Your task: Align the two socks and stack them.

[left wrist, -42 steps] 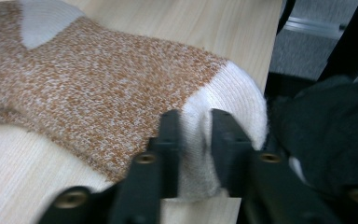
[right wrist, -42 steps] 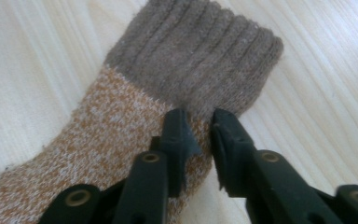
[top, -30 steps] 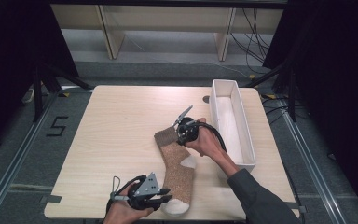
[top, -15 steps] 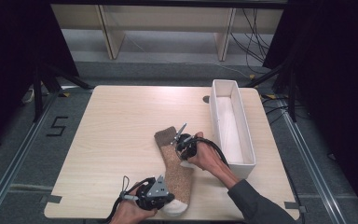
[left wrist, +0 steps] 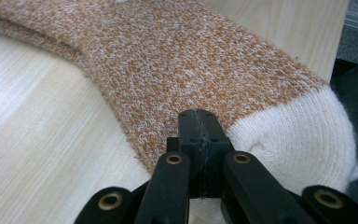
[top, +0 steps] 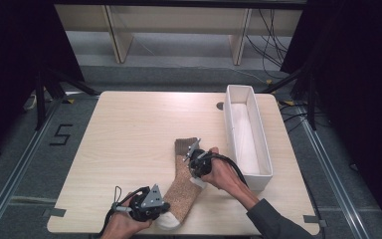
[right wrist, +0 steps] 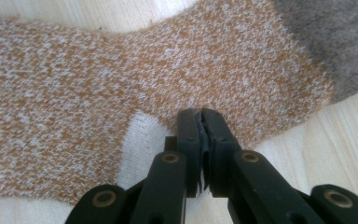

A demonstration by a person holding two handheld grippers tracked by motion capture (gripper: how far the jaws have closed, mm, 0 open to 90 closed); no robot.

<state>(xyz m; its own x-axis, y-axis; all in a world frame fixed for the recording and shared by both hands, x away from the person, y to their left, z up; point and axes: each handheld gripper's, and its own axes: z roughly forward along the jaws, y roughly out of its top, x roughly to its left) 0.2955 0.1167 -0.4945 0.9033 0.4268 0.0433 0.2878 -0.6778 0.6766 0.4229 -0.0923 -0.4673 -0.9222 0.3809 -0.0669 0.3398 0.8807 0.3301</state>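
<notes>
The orange-flecked sock (top: 183,191) is laid flat near the front edge of the surface (top: 129,134). The left gripper (left wrist: 199,135) is clamped on its fabric beside the white toe; the right gripper (right wrist: 200,135) pinches fabric at the white heel (right wrist: 142,140), fingers pressed together.

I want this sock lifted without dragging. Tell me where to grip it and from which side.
Grip the flat orange-and-white knitted sock at two edges: near the white toe from the near left, where the left gripper is shut, and by the white heel from the right, where the right gripper pinches. It lies limp, so one grip would let it sag.
</notes>
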